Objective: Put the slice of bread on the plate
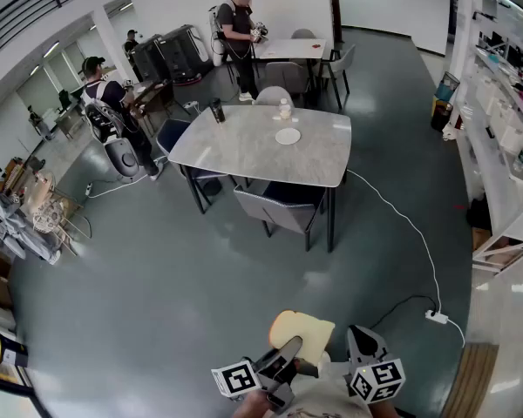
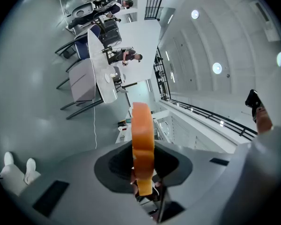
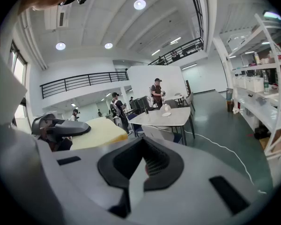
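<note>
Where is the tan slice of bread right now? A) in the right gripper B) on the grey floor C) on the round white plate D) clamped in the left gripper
D: the tan slice of bread stands edge-on between the left gripper's jaws, while the round white plate sits far off on the marble table.

Your two hand-held grippers: pale grey shells, black at the jaws.
Behind the jaws, your left gripper [image 1: 285, 353] and right gripper [image 1: 359, 336] each carry a white cube [image 1: 235, 378] printed with black square markers. Around the jaws, the smooth grey housing [image 3: 192, 196] opens into a black ribbed hollow [image 3: 152, 162], with dark rectangular slots [image 3: 227, 189] either side.
</note>
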A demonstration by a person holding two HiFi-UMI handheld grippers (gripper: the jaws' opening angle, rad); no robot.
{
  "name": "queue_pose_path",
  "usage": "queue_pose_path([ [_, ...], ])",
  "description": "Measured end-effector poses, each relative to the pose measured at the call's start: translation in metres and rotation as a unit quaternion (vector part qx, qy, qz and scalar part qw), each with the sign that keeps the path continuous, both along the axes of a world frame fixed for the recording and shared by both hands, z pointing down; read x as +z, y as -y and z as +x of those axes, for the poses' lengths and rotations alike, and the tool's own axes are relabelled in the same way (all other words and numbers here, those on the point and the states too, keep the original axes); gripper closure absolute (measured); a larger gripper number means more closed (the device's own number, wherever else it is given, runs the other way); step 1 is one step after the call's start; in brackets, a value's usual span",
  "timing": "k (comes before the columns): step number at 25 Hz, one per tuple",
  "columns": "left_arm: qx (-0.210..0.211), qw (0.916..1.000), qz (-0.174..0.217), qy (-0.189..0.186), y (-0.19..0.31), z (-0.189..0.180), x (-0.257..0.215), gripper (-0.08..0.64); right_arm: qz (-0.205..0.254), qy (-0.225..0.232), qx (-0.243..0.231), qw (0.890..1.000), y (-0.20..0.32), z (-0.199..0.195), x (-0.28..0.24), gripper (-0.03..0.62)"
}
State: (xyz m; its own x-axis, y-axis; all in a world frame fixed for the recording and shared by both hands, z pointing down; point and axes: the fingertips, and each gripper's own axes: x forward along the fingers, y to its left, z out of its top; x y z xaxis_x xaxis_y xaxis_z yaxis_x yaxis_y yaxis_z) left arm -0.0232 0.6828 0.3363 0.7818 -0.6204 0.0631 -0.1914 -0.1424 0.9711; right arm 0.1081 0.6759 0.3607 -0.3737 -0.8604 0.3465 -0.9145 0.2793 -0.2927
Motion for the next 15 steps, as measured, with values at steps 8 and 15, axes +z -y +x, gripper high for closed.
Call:
queue_pose_path([
  [8, -0.017, 0.9992, -0.029, -0.022, -0.015, -0.016, 0.0, 0.459, 0.018, -0.023, -0.039, 0.999, -0.015, -0.038, -0.012, 0.588],
  [15, -0.027, 0.9938, -0.075, -0.078, -0.009, 0.017, -0.001, 0.459, 0.037, 0.015, -0.034, 0.999, 0.007, -0.021, -0.023, 0.588],
])
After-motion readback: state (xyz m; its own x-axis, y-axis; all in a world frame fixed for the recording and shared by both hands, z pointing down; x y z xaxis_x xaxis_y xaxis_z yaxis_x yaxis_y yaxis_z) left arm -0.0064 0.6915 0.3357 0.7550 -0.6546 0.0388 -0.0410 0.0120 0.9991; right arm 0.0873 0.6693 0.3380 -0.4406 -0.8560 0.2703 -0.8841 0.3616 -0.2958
